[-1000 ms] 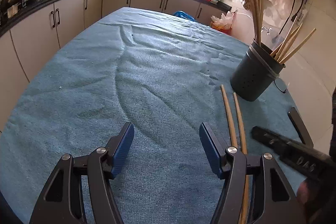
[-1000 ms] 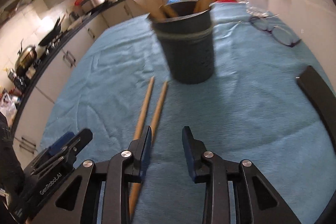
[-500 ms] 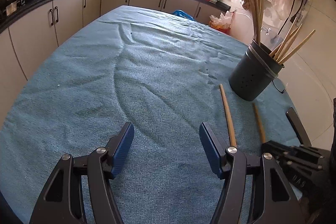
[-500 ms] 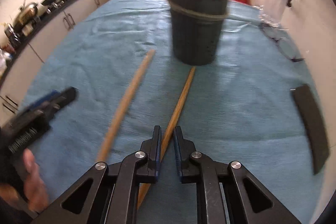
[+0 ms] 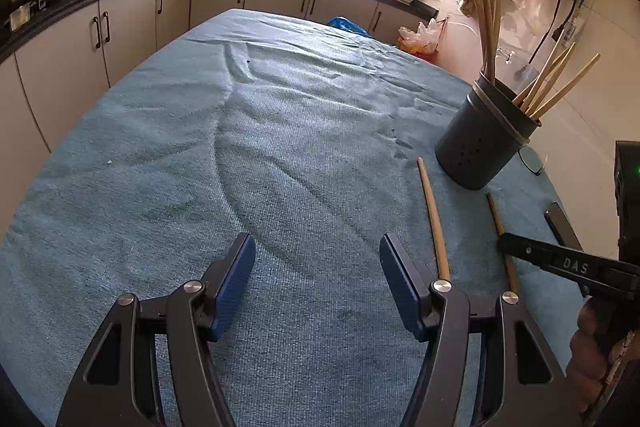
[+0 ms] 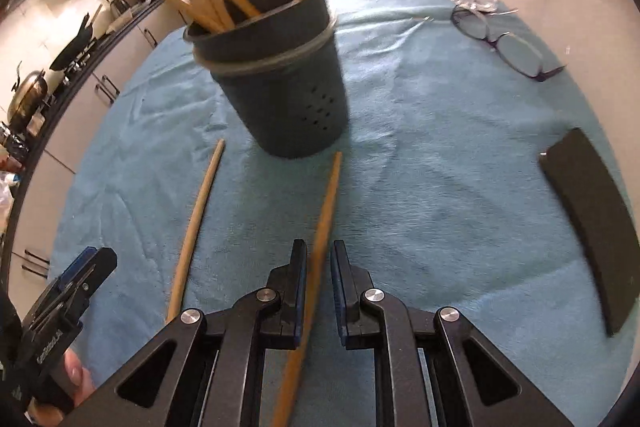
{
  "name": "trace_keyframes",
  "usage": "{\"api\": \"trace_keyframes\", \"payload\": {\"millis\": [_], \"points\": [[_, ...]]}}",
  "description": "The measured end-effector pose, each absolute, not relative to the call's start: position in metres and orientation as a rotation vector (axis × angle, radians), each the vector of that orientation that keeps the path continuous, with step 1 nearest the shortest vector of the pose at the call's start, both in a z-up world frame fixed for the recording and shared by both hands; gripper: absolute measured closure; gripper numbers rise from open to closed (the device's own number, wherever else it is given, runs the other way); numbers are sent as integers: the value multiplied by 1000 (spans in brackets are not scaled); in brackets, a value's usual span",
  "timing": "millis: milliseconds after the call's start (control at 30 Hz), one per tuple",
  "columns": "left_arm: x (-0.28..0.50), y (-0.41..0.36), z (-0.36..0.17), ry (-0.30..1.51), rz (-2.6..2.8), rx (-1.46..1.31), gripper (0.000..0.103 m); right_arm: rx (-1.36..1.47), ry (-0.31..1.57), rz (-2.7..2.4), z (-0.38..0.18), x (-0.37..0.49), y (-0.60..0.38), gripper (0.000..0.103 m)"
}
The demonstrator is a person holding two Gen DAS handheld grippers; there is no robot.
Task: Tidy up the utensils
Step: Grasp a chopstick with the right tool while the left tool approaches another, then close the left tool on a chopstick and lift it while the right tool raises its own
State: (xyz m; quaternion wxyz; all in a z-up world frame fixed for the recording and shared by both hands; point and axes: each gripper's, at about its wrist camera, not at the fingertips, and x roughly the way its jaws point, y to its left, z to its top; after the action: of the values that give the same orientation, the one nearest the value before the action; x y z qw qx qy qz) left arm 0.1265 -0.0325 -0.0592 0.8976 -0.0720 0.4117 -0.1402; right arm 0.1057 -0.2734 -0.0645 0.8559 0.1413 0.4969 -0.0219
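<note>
Fingers of right gripper point(image 6: 318, 291) closed on chopstick point(image 6: 326, 203), gripped near its low end (long lever). Left gripper point(image 5: 318, 291) open, empty. 2nd chopstick point(image 6: 198, 211) beside, on cloth point(image 6: 420, 155). Holder point(image 6: 280, 91) beyond. Risk: stick pivots, slips, or knocks holder.

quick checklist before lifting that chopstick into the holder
1. Right hand-held gripper shut on the chopstick: ok.
2. Other chopstick lying apart from the held one: ok.
3. Holder upright with room at its opening: ok.
4. Left hand-held gripper open, holding nothing, clear of the path: ok.
5. Glasses and dark case off to the side: ok.
6. Grip firm enough: cannot tell.
</note>
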Motion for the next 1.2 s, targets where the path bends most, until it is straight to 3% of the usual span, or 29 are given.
{"api": "trace_keyframes", "payload": {"millis": [100,267,633,700,767,933,1033,1200], "points": [[126,-33,-60,854,-288,-145,40,289,1034,-43,-64,109,-265,88],[125,-38,-60,864,-287,-117,40,255,1037,15,-64,105,-251,96],[140,-95,-51,1002,-433,-40,40,349,912,13,-40,67,-279,96],[151,-112,-51,1032,-435,-6,47,363,895,9,-36,63,-285,96],[161,-125,-53,1052,-426,28,66,377,880,7,-33,58,-290,96],[183,-149,-58,1089,-399,72,77,399,861,3,-29,49,-299,95],[184,-156,-58,1081,-389,97,96,407,852,4,-27,46,-302,95],[166,-143,-55,1054,-437,74,97,407,837,8,-23,43,-301,95]]}}
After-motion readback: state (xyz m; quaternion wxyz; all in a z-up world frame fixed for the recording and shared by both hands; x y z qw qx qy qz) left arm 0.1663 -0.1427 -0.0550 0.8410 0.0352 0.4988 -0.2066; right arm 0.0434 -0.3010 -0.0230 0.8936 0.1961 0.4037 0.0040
